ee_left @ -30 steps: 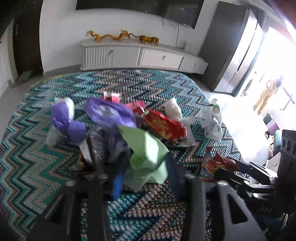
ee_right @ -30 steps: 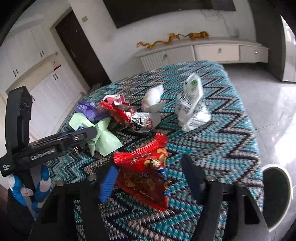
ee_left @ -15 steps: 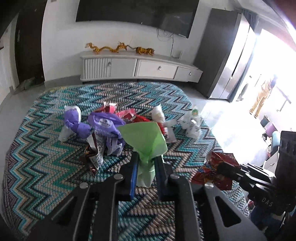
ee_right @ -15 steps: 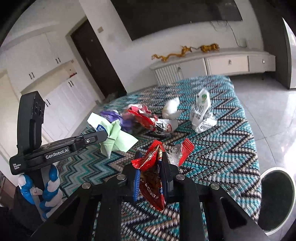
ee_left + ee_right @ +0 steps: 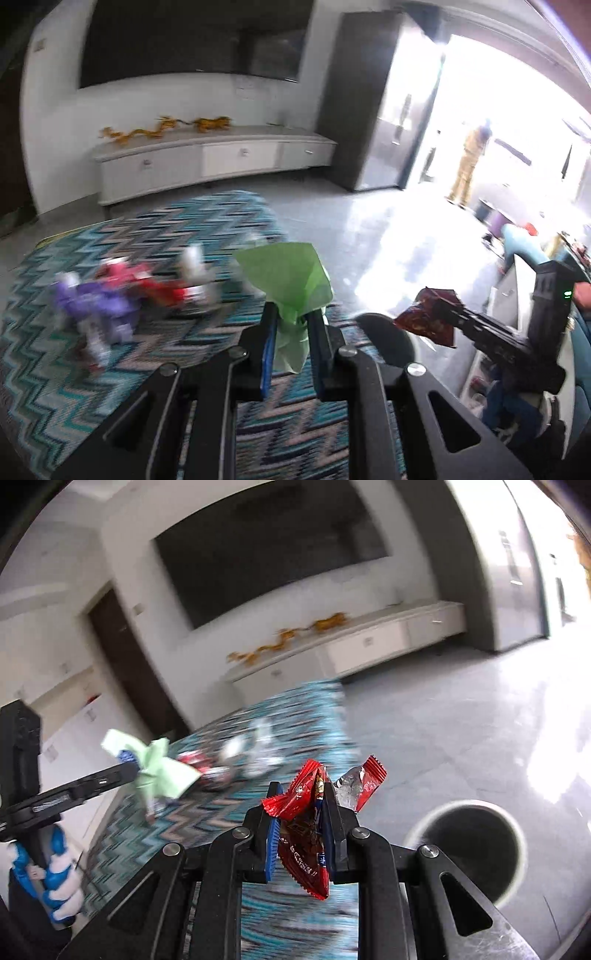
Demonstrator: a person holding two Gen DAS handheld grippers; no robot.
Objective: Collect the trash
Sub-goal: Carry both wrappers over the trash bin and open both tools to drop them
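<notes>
Both grippers have swung right off the pile since 0.5 s ago. Right gripper (image 5: pixel 301 825) is clamped on the red snack wrapper (image 5: pixel 308 834), long axis vertical, torn top up, tail hanging below the jaws. Left gripper (image 5: pixel 293 341) pinches the green paper (image 5: pixel 291 291), upright, flaring above the jaws. Round bin (image 5: pixel 469 849) sits right of the wrapper. Remaining trash (image 5: pixel 147 291) lies blurred on the zigzag cloth (image 5: pixel 74 387).
</notes>
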